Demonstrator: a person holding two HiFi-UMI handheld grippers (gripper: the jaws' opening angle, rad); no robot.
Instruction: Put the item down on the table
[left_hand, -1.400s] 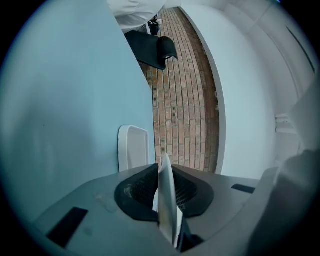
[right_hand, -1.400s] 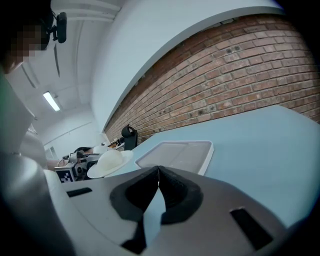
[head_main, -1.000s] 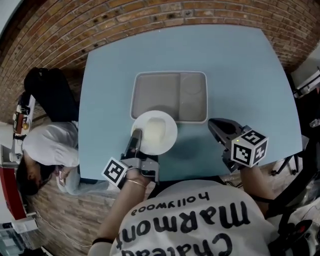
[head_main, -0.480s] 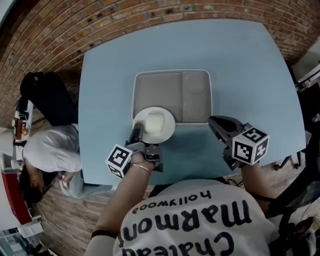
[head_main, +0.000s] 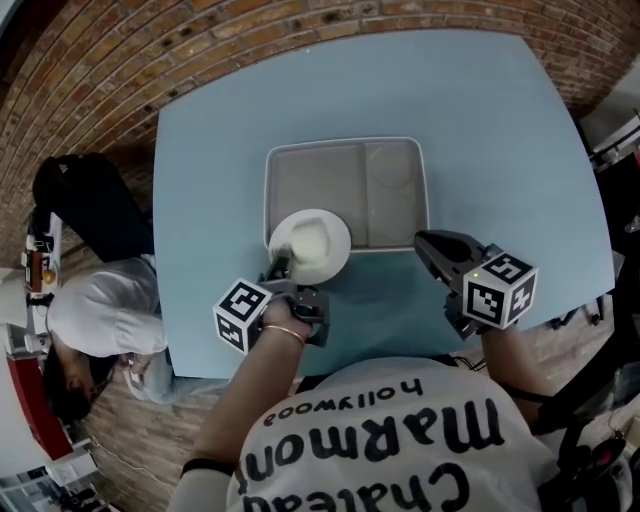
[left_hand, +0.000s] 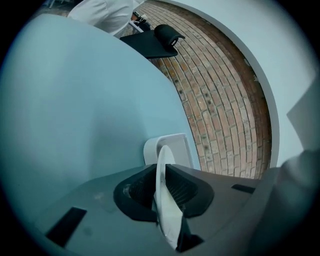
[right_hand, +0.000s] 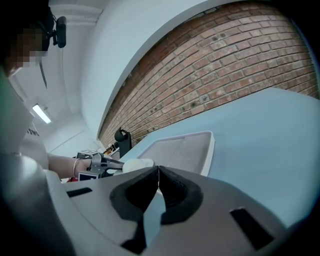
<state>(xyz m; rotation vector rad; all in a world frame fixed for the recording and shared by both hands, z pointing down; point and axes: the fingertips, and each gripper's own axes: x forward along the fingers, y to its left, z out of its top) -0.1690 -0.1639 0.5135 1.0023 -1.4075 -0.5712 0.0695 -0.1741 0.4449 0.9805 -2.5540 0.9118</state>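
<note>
A white plate hangs over the near-left corner of a grey tray on the light blue table. My left gripper is shut on the plate's near rim. In the left gripper view the plate stands edge-on between the jaws of the left gripper, with the tray beyond. My right gripper hovers by the tray's near-right corner. Its jaws meet in the right gripper view with nothing between them. That view also shows the tray and the plate.
The tray has two compartments, both bare. A person in a white top and a black bag are on the brick floor left of the table. The table's near edge runs just under both grippers.
My left gripper has carried the plate forward, away from the near table edge and farther over the tray's corner. The plate looks smaller now. The right gripper has barely moved.
</note>
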